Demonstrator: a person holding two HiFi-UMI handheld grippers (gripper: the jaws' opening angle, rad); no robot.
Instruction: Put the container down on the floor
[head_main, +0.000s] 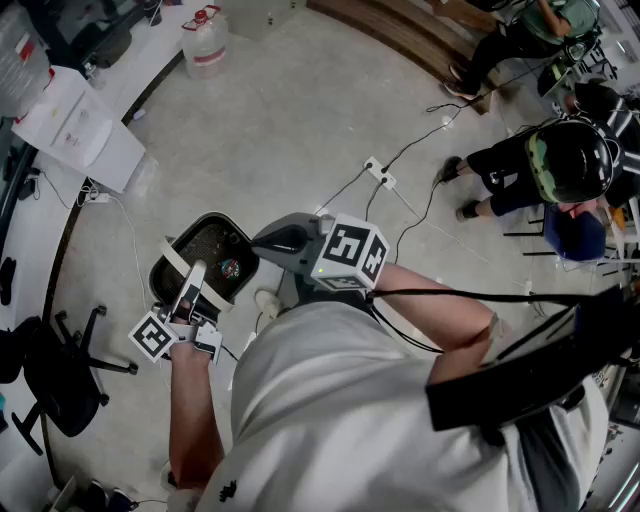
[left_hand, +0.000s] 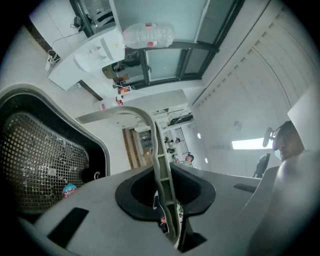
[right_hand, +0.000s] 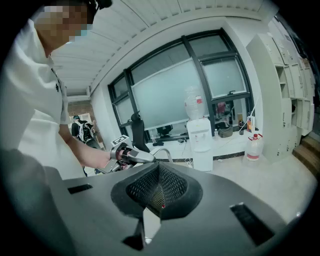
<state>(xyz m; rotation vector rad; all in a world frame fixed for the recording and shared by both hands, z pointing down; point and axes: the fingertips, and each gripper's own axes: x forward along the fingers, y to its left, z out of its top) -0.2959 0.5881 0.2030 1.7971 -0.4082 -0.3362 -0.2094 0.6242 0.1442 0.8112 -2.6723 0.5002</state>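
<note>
The container (head_main: 213, 222) is a black mesh bin with a pale hoop handle (head_main: 172, 258), held off the floor in front of me. A small coloured wrapper (head_main: 230, 268) lies inside it. My left gripper (head_main: 194, 278) is shut on the handle, which runs as a pale strip (left_hand: 160, 160) between the jaws of that gripper (left_hand: 169, 212); the mesh wall (left_hand: 35, 160) shows at left. My right gripper (head_main: 262, 243) meets the bin's near rim from the right. In the right gripper view black mesh (right_hand: 161, 186) fills the gap of the gripper (right_hand: 154, 202), pinched there.
A water jug (head_main: 205, 42) stands by the white counter at the back. A black office chair (head_main: 50, 372) is at lower left. A power strip (head_main: 379, 173) with cables lies on the floor ahead. People sit at the right (head_main: 560, 160). A water dispenser (right_hand: 201, 142) stands by the windows.
</note>
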